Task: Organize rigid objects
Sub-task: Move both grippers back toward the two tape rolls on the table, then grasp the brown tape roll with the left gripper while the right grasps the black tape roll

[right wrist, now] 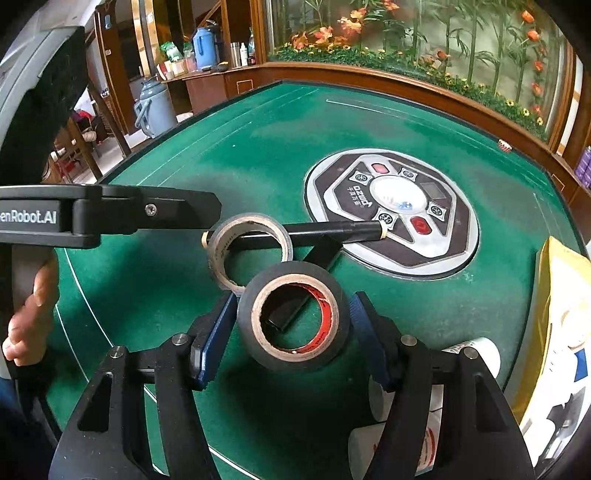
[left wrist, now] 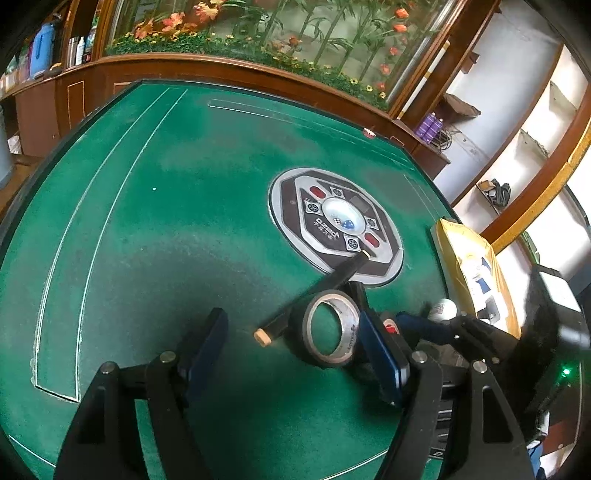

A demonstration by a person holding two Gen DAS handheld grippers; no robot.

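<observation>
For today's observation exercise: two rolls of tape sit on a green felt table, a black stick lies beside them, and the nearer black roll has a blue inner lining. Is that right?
One detail is wrong. The black roll has a red lining inside its core, not blue, as the right wrist view shows. The rest stands: the second roll, the black stick and the green felt table.

A green felt counter (right wrist: 221, 155) is edged by a curved wooden cabinet (right wrist: 406, 79). Behind glass, bamboo stalks and orange artificial flowers (right wrist: 325, 33) are displayed. White shelving (left wrist: 532, 140) is seen in the left wrist view, and a blue flask (right wrist: 204, 43) stands on a wooden sideboard. Daylight fills the room.
</observation>
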